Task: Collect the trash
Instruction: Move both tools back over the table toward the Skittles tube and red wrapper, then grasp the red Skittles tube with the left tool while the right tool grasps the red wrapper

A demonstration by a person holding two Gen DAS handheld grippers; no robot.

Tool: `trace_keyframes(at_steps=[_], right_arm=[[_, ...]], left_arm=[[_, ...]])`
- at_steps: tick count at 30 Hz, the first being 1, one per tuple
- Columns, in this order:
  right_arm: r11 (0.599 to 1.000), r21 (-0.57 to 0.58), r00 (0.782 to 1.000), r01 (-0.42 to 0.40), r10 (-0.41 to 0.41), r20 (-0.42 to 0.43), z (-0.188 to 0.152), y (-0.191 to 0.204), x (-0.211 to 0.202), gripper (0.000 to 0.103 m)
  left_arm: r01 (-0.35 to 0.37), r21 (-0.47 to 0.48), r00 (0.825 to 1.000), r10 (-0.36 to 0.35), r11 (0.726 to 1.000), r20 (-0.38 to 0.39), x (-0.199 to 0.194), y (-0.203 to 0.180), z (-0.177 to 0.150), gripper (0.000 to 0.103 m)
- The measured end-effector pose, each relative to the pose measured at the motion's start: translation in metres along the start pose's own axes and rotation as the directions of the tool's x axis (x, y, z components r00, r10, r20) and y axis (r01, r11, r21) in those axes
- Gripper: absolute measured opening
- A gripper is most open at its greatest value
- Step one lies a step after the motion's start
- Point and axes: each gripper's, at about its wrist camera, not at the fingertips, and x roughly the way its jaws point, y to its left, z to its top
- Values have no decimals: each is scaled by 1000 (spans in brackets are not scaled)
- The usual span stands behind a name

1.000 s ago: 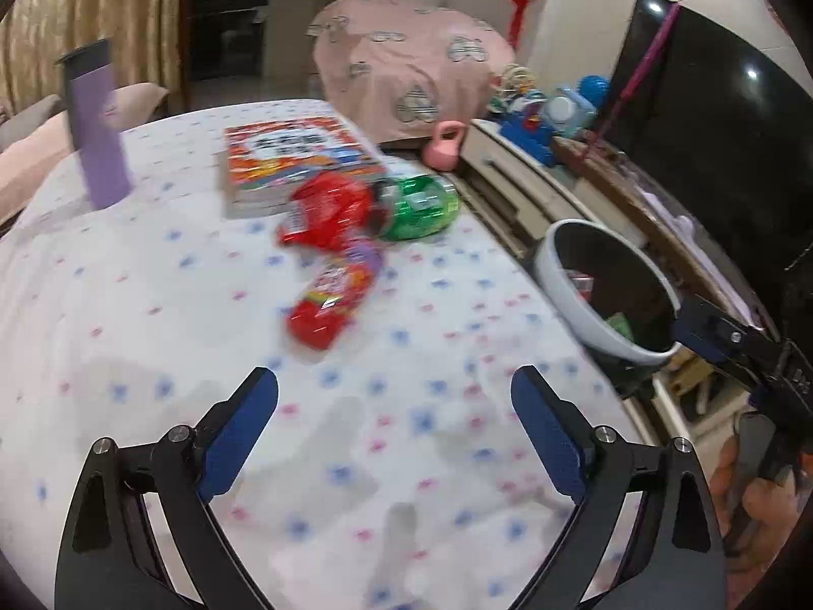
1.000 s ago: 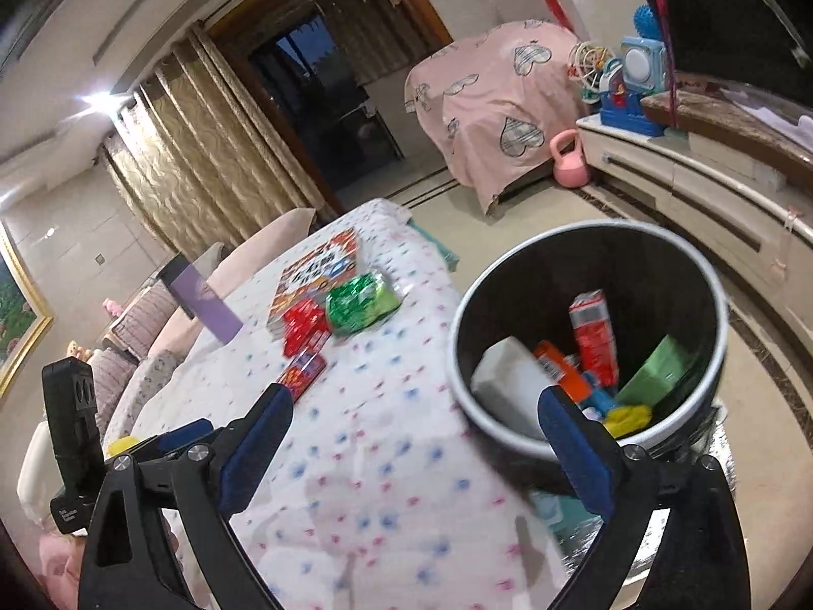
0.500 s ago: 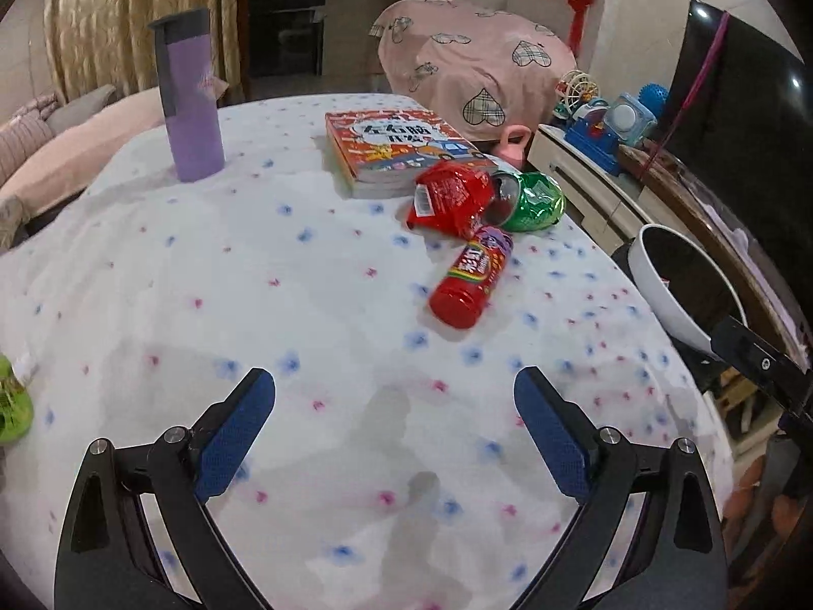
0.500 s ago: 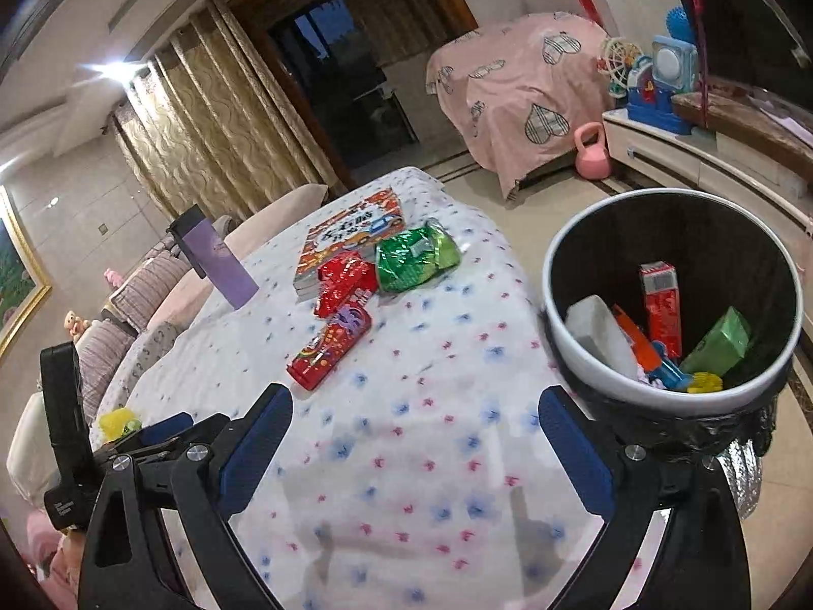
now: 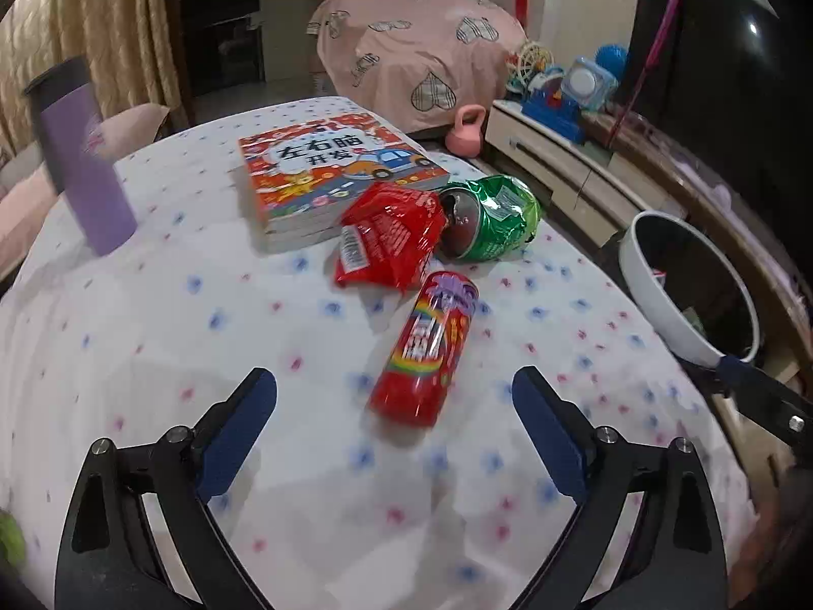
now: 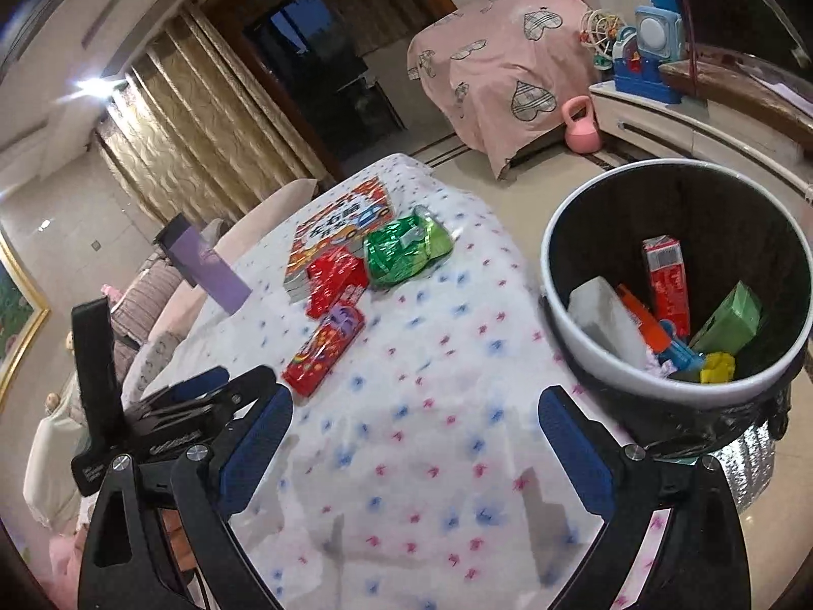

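— What covers the worktop (image 5: pixel 152 335)?
— A white cloth with blue and pink dots. The left tool (image 5: pixel 394 419) hangs over it, fingers wide apart and empty.
— What lies in front of it?
— A red tube (image 5: pixel 429 353) on its side. Behind it a red bag (image 5: pixel 391 246) touches a green bag (image 5: pixel 495 221) and a book (image 5: pixel 325 175).
— And the right tool (image 6: pixel 414 434)?
— Also spread apart, holding nothing. The bin (image 6: pixel 574 345) stands just beside the worktop's edge, with trash inside.
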Motion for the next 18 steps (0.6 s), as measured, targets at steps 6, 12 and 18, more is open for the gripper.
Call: trace_keyframes(at_steps=[6,12,18], right_arm=[[1000,-13,1000,-4,4,5,11,-2,10,96],[999,-45,1000,-25,25,-12,25,9,30,72],[990,-124,996,-72,65,-57,34,38,63,54]], left_arm=[[-14,53,997,18,998,-79,33,-8,4,49],[20,-1,998,-20,1000,-60,14,12,-10,40],[8,-143,999,-13,990,-35,-21,61,-33,40]])
